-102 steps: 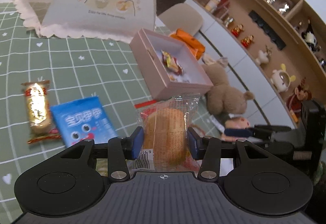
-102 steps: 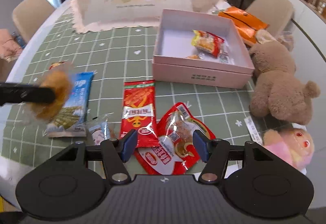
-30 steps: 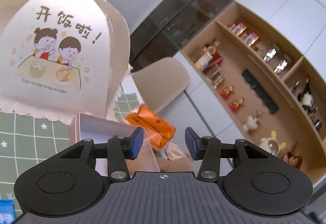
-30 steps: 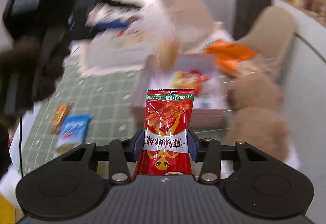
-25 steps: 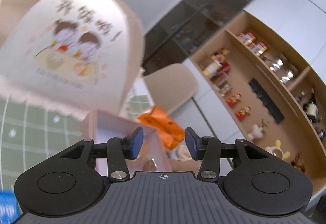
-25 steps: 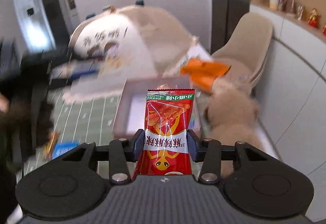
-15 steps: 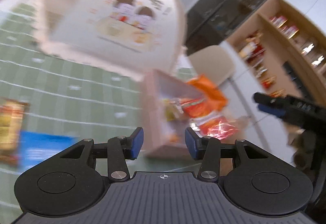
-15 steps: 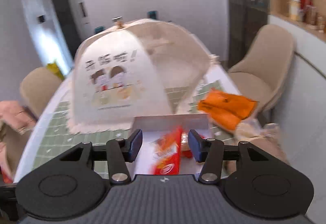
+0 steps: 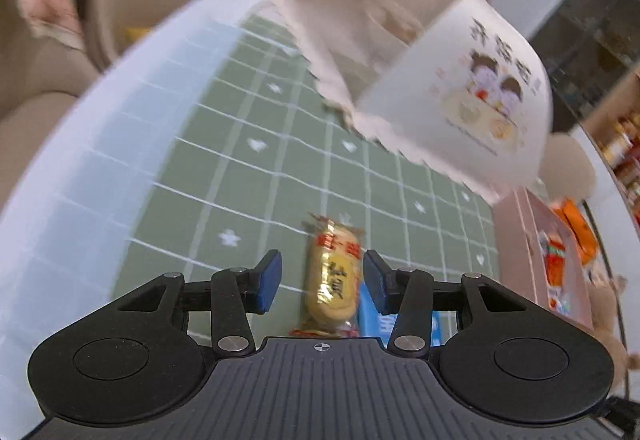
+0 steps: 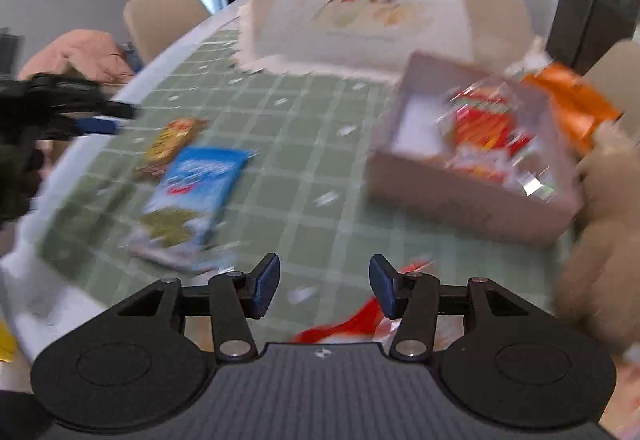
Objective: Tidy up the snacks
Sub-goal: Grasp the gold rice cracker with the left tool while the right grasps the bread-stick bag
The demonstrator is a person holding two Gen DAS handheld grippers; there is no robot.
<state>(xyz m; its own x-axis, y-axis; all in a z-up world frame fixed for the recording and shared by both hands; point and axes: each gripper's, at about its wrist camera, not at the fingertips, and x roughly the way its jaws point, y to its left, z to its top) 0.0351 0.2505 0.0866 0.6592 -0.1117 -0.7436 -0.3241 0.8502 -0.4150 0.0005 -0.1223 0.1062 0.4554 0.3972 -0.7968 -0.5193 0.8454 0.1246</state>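
Over the green checked cloth of the bench (image 9: 248, 176), my left gripper (image 9: 319, 280) now points down at a gold-wrapped snack bar with red ends (image 9: 333, 278), its jaws spread wide on either side of the wrapper and gripping nothing. A second ago this view showed only the food cover and the shelves, so I have swung down from the box to the next item. My right gripper (image 10: 324, 286) is also released and empty: the tall red snack packet it carried a second ago is gone from between its jaws, and a red packet (image 10: 486, 128) now lies inside the shallow pink cardboard box (image 10: 472, 200), so I judge that delivery done. Still loose on the cloth are the gold bar, a blue flat packet (image 10: 198, 180) just beside it, and a red wrapper (image 10: 348, 324) under my right gripper.

Writing is scarce. The white domed mesh food cover (image 10: 384, 0) carries large Chinese characters above two cartoon children, too blurred here for me to read. The gold bar shows dark characters I cannot make out.
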